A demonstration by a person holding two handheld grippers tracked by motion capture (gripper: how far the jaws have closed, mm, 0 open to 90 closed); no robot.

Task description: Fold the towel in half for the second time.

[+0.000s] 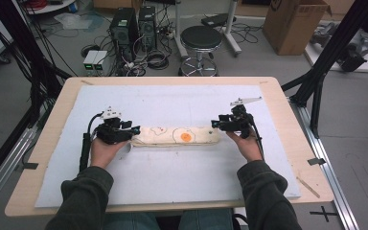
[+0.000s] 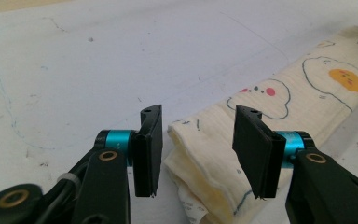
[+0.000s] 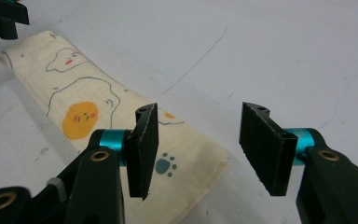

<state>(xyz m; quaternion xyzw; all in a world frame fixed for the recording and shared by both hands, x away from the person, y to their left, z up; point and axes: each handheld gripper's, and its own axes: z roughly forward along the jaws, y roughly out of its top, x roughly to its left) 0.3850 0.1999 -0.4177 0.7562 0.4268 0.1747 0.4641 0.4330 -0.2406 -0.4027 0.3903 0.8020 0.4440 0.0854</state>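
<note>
Cream cotton, printed with cloud shapes and an orange blob, is seen folded into a long narrow band [image 1: 176, 136] lying across the middle of the tabletop [image 1: 52, 120], parallel to its near edge, on a pale sheet [image 1: 172, 103] that covers most of the surface. One pair of tongs is held at each short end of the band, which suggests the folded cloth is being handled from both ends at once so that it stays straight. The left tongs [image 2: 199, 149] are released: their black jaws stand apart on either side of the layered end of the cloth, the pads not pressing on it. The right tongs [image 3: 199, 149] are likewise released, with the paw-print corner of the band lying under the left jaw and bare sheet shown in the gap. With both ends let go and the band resting flat, the fold is judged to be set down, the tongs being kept close, presumably for a fresh grip.
</note>
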